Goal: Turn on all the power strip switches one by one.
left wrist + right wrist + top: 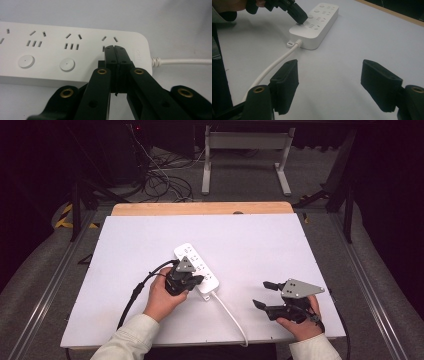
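A white power strip (192, 252) lies slantwise in the middle of the white tabletop (280, 245), with its white cable (231, 314) running toward the near edge. My left gripper (198, 281) is shut, with nothing between its jaws. Its joined tips (115, 48) rest on top of the strip (75, 57) by the socket nearest the cable (182, 61). Two round buttons (67, 64) sit in a row to their left. In the right gripper view, the left gripper (299, 18) meets the strip (322, 20) at its cable end. My right gripper (261, 294) stays open to the right, its jaws (329, 65) wide apart and empty.
A wooden strip (200, 208) borders the table's far edge. Beyond it on the floor lie tangled cables (160, 180) and a white table frame (245, 145). Metal rails (55, 280) run along both sides of the table.
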`<state>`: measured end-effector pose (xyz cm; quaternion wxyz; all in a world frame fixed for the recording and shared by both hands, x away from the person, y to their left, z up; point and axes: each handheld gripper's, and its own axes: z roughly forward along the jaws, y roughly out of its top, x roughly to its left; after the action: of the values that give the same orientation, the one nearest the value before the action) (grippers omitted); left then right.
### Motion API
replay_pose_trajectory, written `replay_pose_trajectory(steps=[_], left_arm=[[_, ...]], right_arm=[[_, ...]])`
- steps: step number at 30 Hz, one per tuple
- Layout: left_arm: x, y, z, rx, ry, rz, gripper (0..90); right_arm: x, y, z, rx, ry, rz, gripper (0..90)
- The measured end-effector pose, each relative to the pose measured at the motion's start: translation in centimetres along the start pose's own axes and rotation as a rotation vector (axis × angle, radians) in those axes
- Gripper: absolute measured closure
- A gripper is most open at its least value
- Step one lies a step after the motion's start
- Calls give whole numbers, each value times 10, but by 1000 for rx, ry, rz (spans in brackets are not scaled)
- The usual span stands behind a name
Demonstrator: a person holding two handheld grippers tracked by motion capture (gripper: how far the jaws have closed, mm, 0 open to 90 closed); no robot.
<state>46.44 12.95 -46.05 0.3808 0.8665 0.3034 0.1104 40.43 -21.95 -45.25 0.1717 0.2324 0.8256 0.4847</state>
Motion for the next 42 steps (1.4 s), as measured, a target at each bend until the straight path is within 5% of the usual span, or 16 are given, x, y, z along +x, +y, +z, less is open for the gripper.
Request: replay_pose_trajectory(steps=[42], left_arm=[[3, -6, 3, -24, 23, 2, 900]], right_arm=[[1, 0, 2, 11, 13, -8, 305]])
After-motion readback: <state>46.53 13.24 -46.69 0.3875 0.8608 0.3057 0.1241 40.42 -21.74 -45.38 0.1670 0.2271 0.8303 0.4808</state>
